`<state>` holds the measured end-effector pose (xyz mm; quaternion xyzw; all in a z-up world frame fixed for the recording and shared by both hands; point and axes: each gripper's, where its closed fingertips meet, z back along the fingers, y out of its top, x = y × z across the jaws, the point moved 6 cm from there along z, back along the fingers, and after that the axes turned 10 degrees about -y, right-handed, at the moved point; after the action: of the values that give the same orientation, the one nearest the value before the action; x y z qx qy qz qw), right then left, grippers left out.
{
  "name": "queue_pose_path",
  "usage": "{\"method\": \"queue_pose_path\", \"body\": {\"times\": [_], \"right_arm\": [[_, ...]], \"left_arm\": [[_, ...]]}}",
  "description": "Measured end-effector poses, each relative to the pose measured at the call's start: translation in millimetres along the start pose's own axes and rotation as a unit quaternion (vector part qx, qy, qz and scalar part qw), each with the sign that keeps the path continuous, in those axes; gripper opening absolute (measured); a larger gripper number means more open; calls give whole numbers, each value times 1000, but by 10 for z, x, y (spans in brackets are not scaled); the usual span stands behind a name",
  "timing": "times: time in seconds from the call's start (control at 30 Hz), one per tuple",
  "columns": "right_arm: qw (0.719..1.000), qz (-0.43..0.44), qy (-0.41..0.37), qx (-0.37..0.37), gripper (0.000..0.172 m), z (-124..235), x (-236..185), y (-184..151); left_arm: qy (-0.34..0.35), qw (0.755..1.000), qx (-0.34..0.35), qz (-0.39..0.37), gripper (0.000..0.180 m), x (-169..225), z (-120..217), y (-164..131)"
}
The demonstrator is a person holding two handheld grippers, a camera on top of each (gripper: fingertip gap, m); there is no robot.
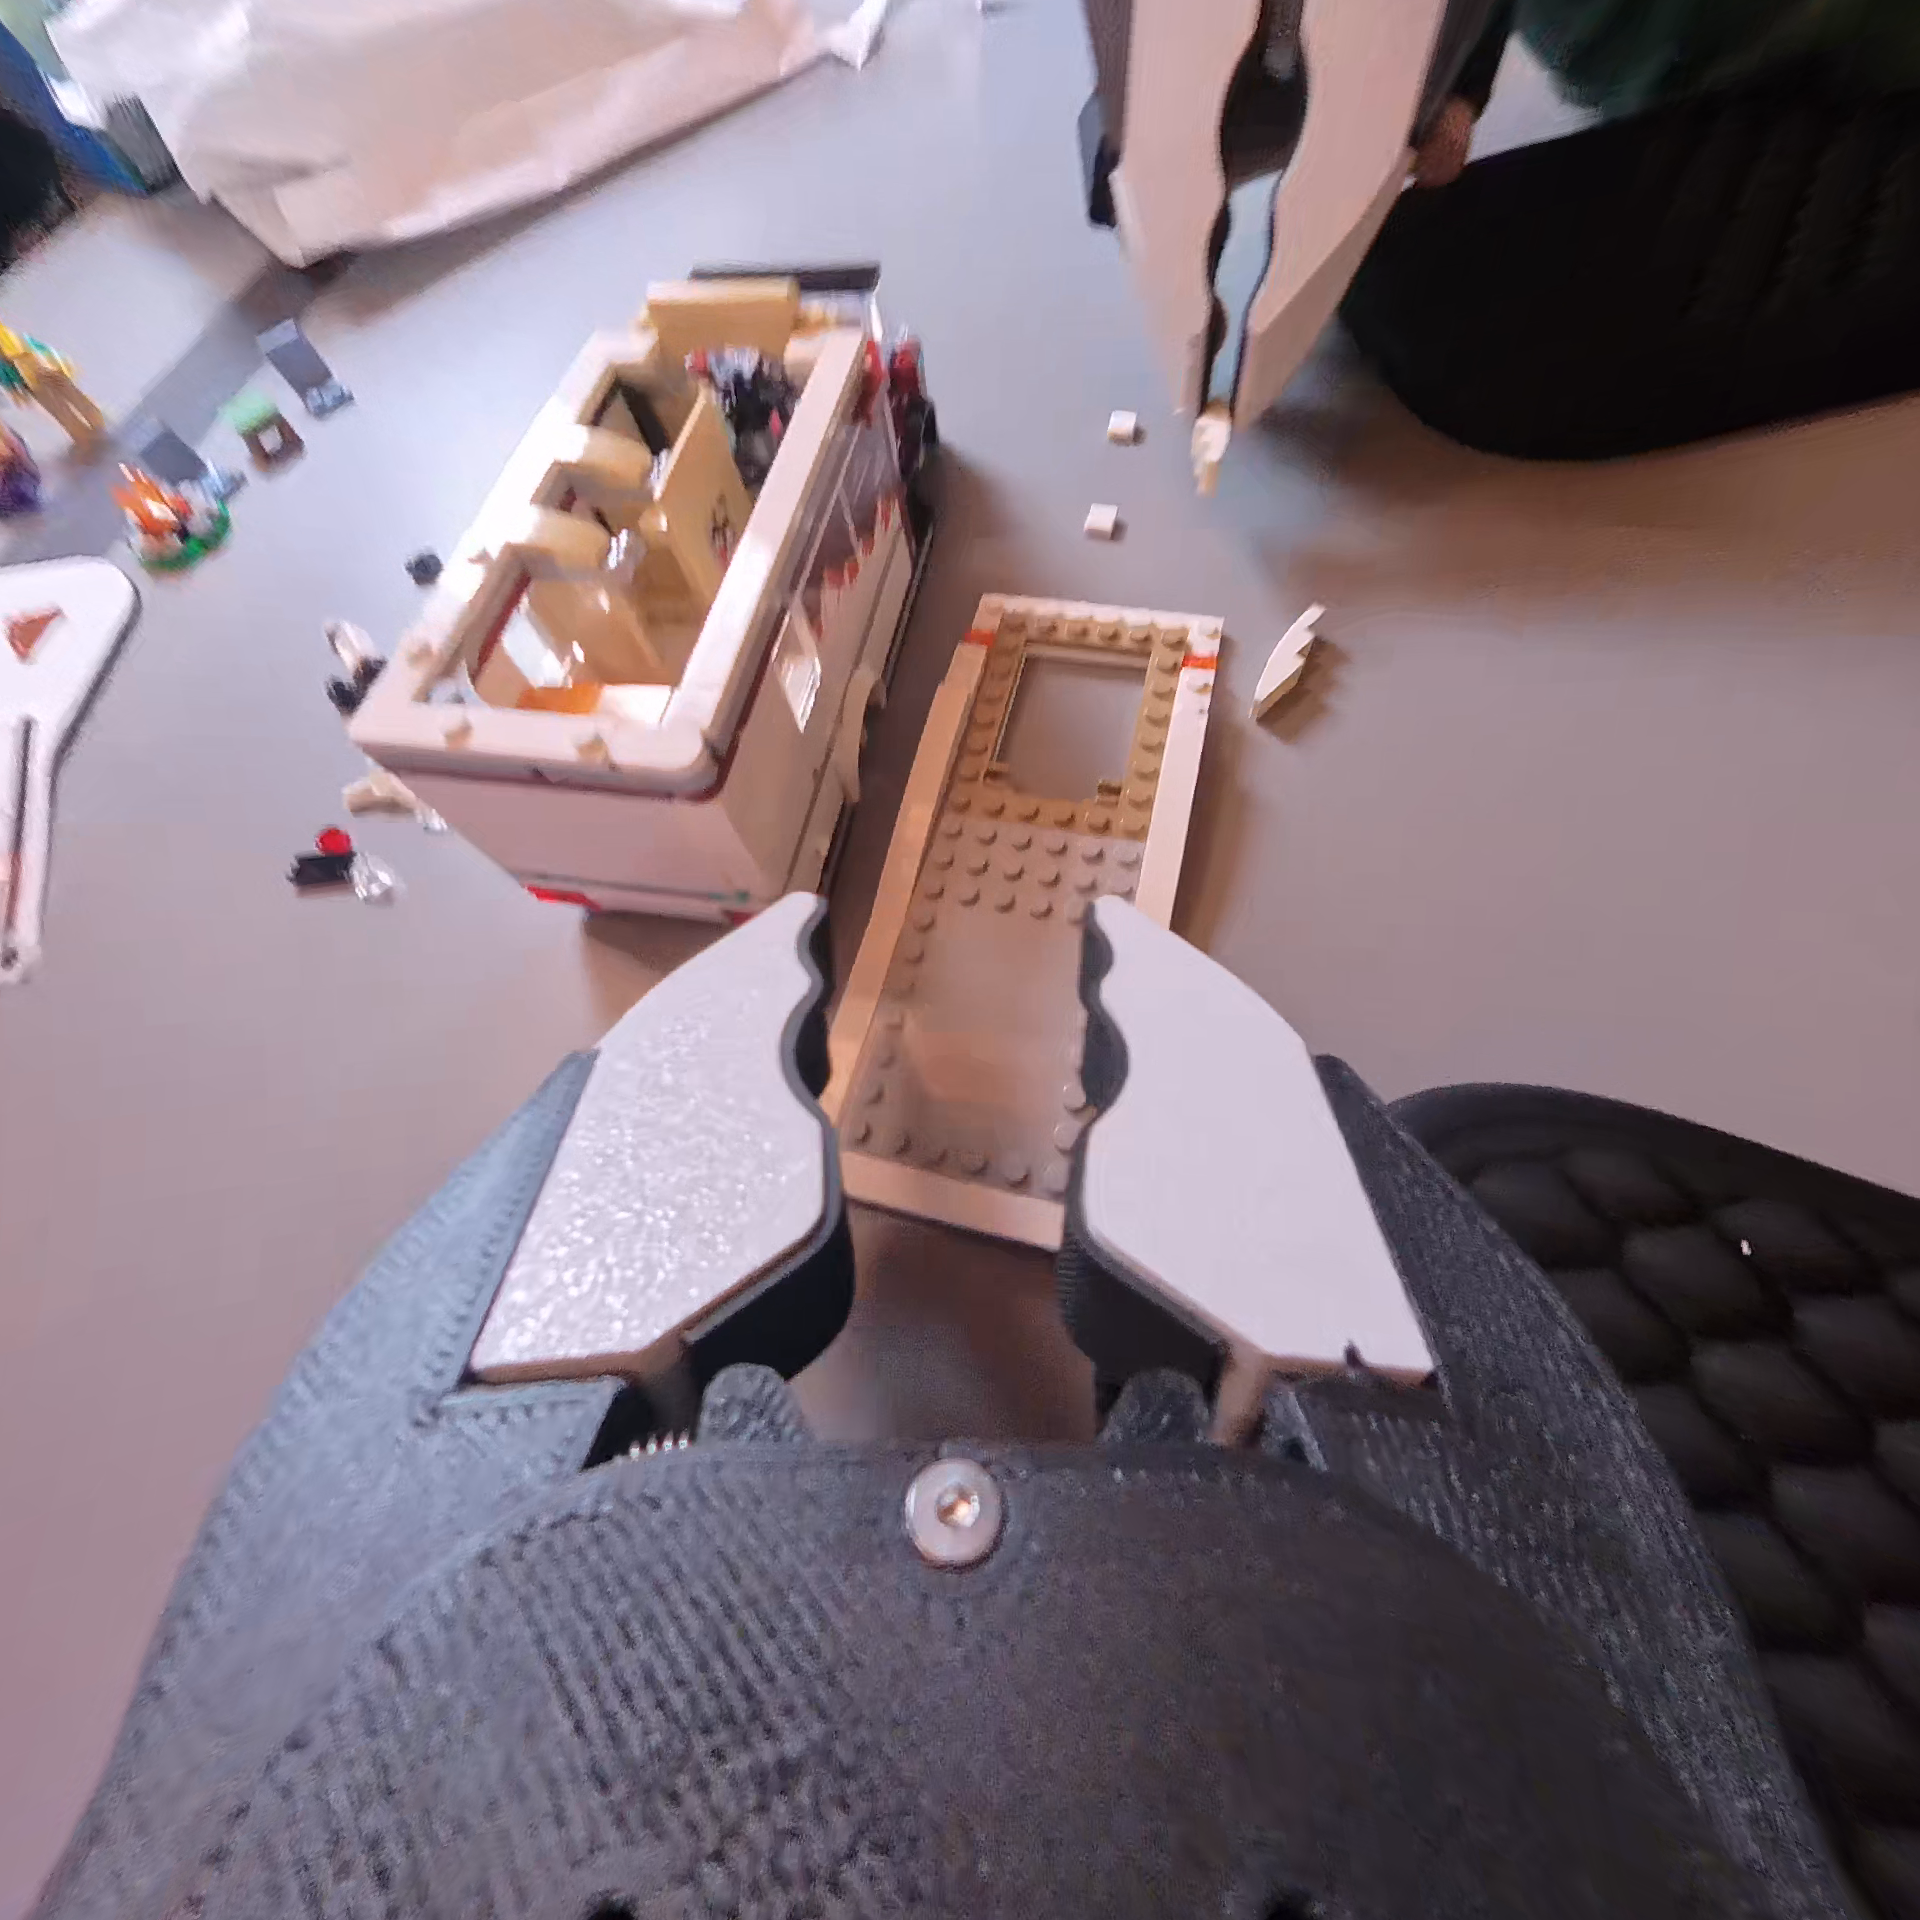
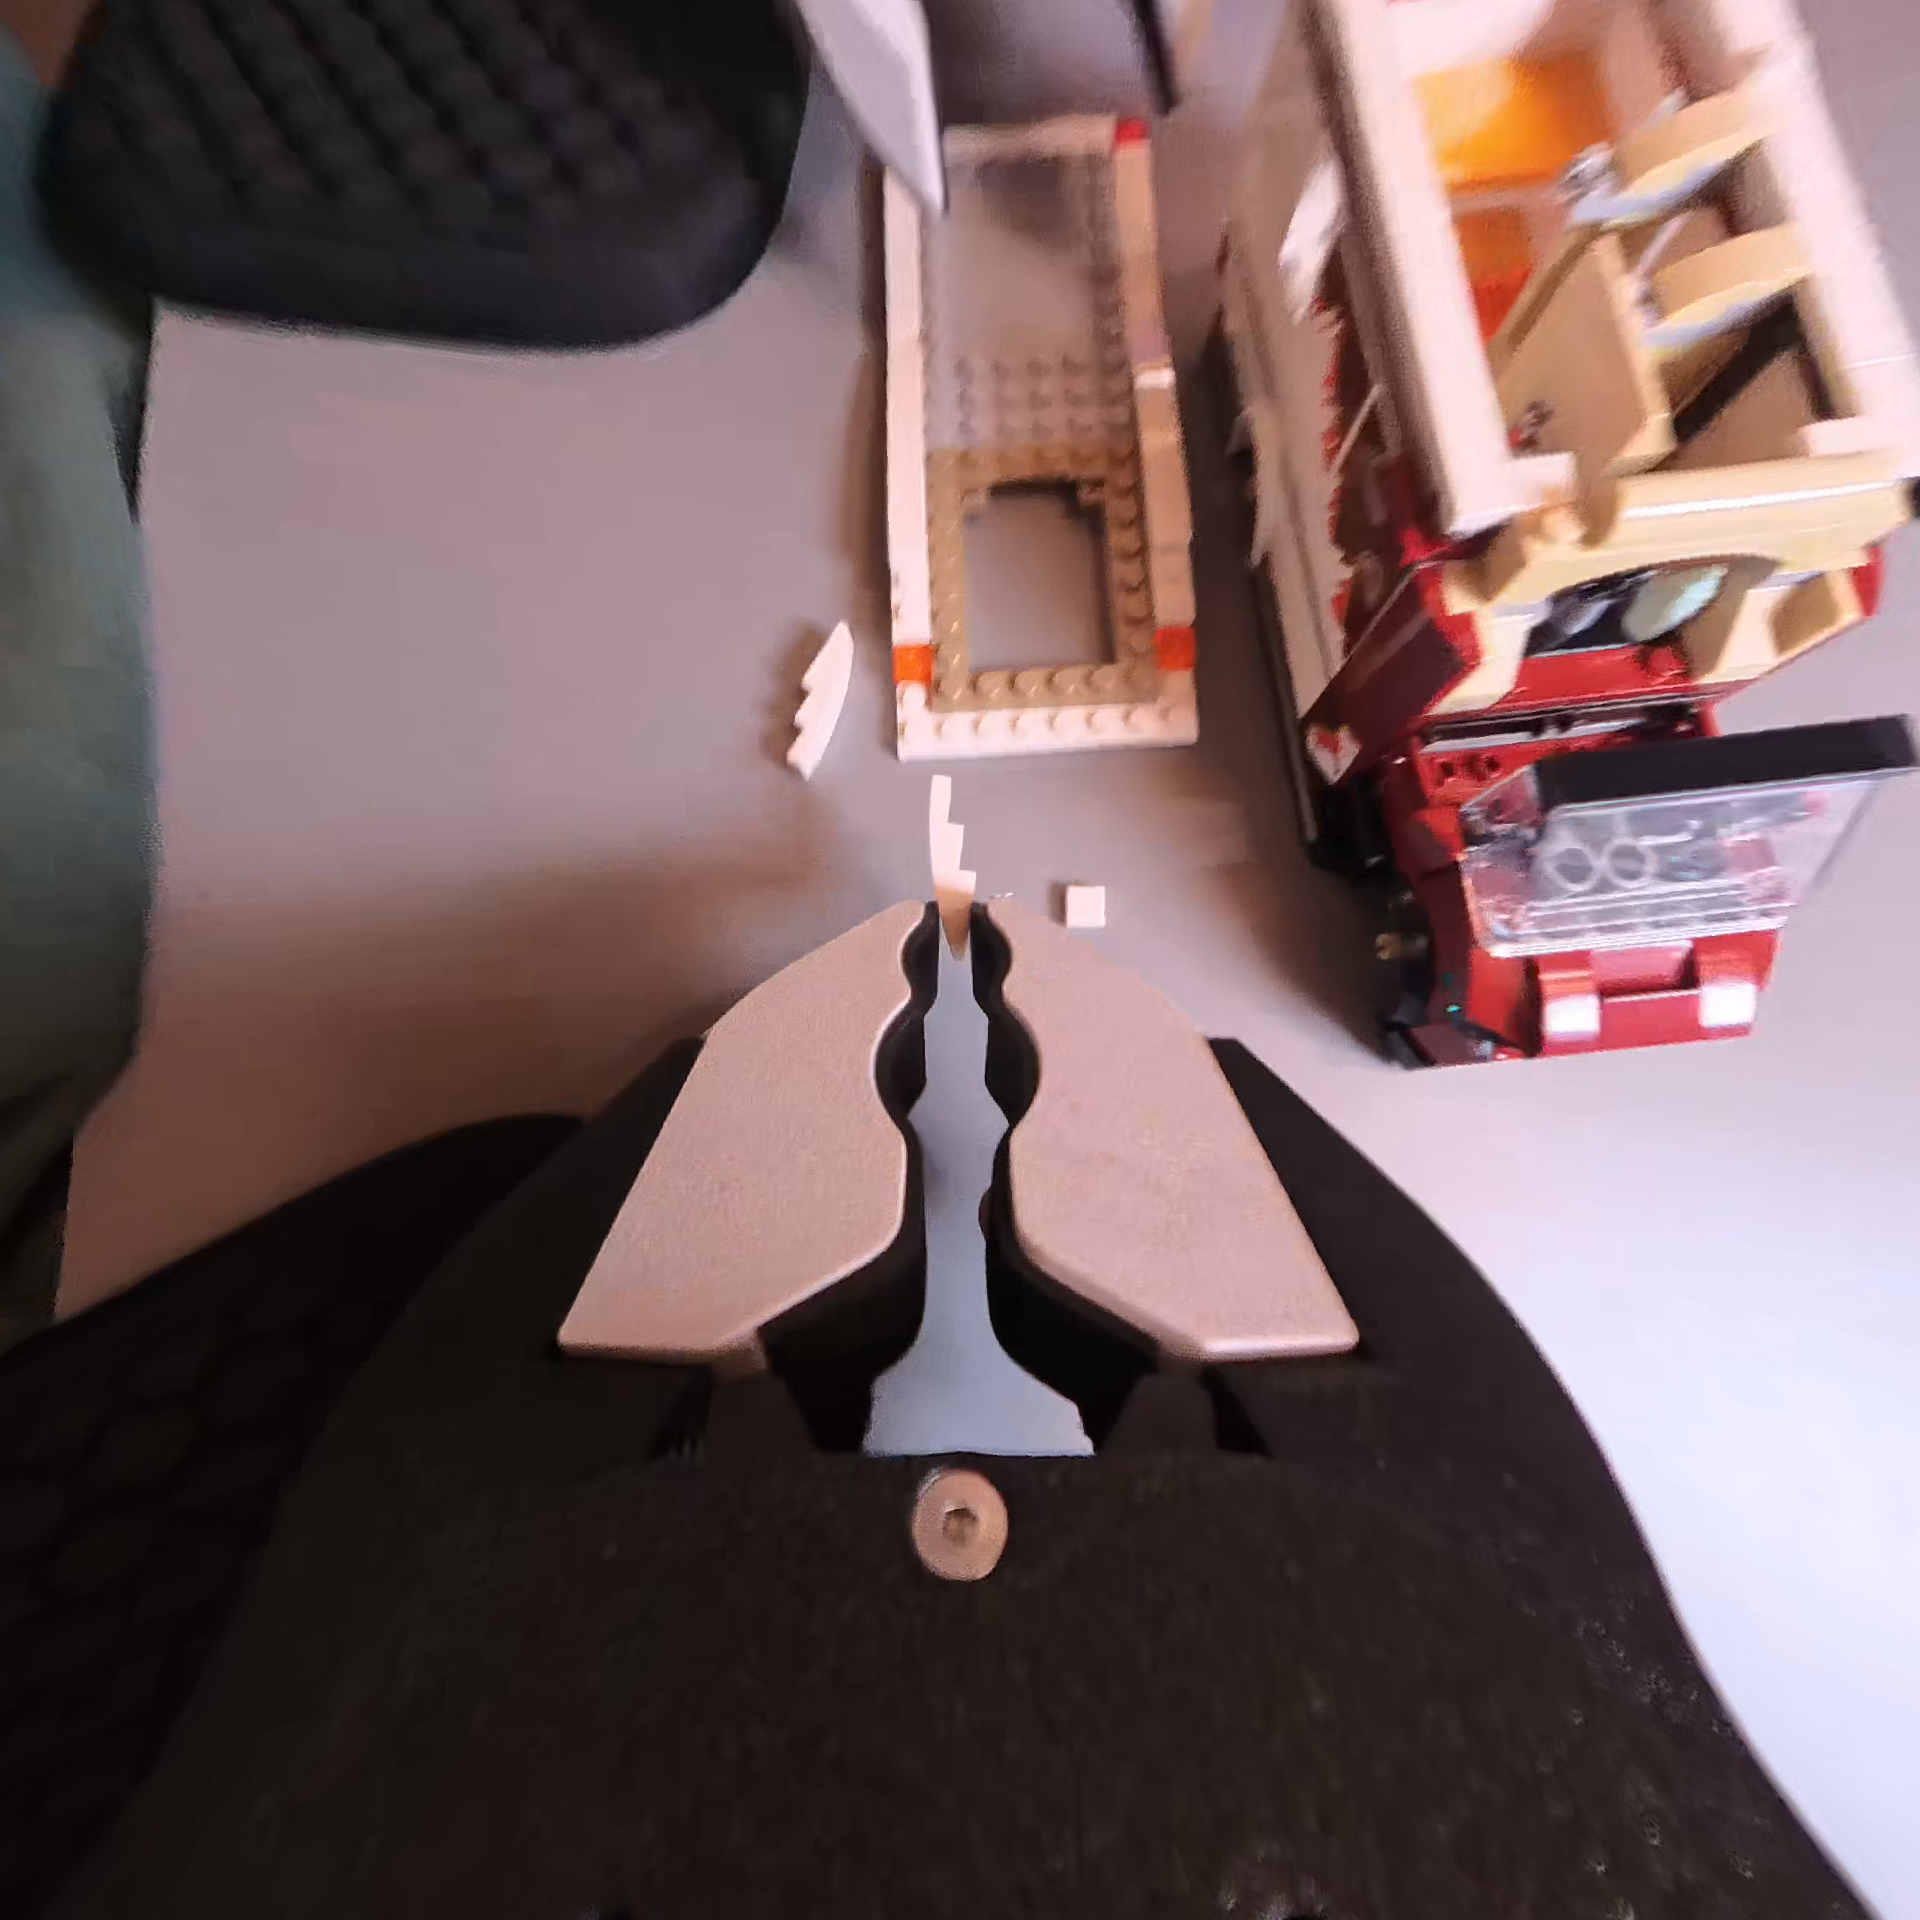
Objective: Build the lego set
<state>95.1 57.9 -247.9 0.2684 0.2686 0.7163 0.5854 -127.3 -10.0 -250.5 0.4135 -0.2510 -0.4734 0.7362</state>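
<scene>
Far to your left on the smooth grey desk [image 1: 1558, 831] lie small colourful brick figures [image 1: 166, 509], then a boxy cream and tan brick vehicle [image 1: 665, 623], roofless, its seats showing, dark red at the front end. Just right of it lies a long studded roof plate [image 1: 1049, 831], tan with white edges and a rectangular hole. Your left tongs [image 1: 956, 925] hang low over that plate's near end, angled forward and down, grey wavy-edged fingers [image 1: 707, 1091] standing wide with the plate between them; whether the pads touch it you cannot tell. Right of the plate sits a white curved stepped piece [image 1: 1283, 670] and two small white square tiles [image 1: 1101, 520]. Your right tongs [image 2: 956, 914] point down at the desk, nearly closed, pinching the tip of a thin white stepped sliver [image 2: 948, 831] that sticks out toward the plate. A black quilted cushion [image 1: 1714, 1299] lies at the near right.
</scene>
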Motion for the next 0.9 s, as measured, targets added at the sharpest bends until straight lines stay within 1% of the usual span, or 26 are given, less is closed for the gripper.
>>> {"method": "queue_pose_path", "body": {"times": [0.1,0.17,0.3,0.37,0.43,0.6,0.7,0.8,0.9], "right_arm": [[996,-60,34,59,5,40,5,145],[989,-107,61,82,5,18,-3,224],[962,-175,168,127,5,-54,-127,371],[948,-194,214,133,5,-81,-195,419],[938,-205,243,138,5,-93,-243,449],[922,-231,279,135,5,-101,-265,433],[918,-239,288,135,5,-104,-263,433],[914,-246,292,139,5,-101,-250,432],[908,-257,298,143,5,-93,-222,425]], "left_arm": [[12,998,27,-50,26,110,-36,145],[18,995,44,-86,19,213,-107,255],[16,988,73,-135,20,368,-267,482],[14,985,80,-154,26,416,-347,556],[9,981,88,-173,28,474,-403,605],[2,976,99,-195,25,565,-454,668],[-9,973,99,-208,17,621,-467,669],[-15,972,97,-212,12,647,-468,652],[-11,972,99,-212,11,644,-446,649]]}}
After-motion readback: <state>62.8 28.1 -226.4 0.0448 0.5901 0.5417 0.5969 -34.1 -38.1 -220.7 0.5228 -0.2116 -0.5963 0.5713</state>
